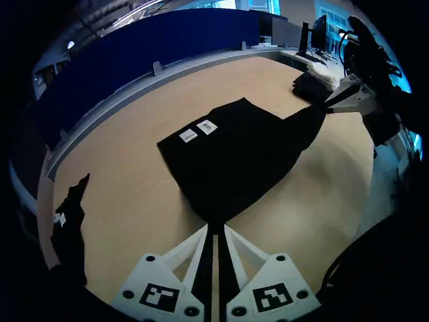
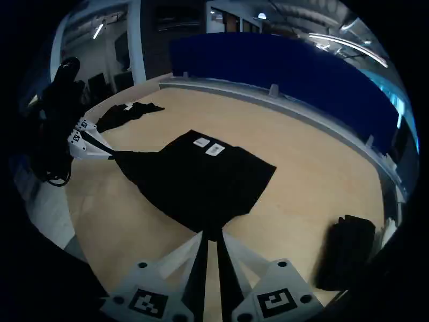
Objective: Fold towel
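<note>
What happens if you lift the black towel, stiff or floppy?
Probably floppy: the black cloth towel drapes into points where the left gripper and right gripper pinch its corners. Likely light, as two small pinches raise its edge. Unlikely to roll; its middle lies flat.

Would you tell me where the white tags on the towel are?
In the left gripper view, the white tags lie side by side on the black towel, close to its far edge, the one facing the blue partition.
</note>
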{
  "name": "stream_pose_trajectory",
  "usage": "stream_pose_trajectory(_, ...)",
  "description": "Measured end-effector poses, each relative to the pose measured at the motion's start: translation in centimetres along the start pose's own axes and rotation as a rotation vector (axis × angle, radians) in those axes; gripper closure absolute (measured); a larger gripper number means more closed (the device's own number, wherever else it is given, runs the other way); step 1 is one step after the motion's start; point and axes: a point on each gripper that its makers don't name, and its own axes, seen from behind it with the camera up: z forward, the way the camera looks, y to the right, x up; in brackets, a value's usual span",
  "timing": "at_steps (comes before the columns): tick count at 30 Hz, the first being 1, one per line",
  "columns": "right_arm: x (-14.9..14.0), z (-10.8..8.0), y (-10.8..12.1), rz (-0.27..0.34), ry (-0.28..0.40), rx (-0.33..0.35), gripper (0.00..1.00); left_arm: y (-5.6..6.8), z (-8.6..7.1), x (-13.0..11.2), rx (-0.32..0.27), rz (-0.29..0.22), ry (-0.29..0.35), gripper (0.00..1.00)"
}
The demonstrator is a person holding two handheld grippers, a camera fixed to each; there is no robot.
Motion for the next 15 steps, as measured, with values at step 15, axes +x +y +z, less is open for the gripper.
stream_pose_trajectory(15,2.6,-2.9,-0.1,0.014,0.040,-0.006,0.89,0.9,-4.5,1.5,-0.005,-0.029,0.004,0.94)
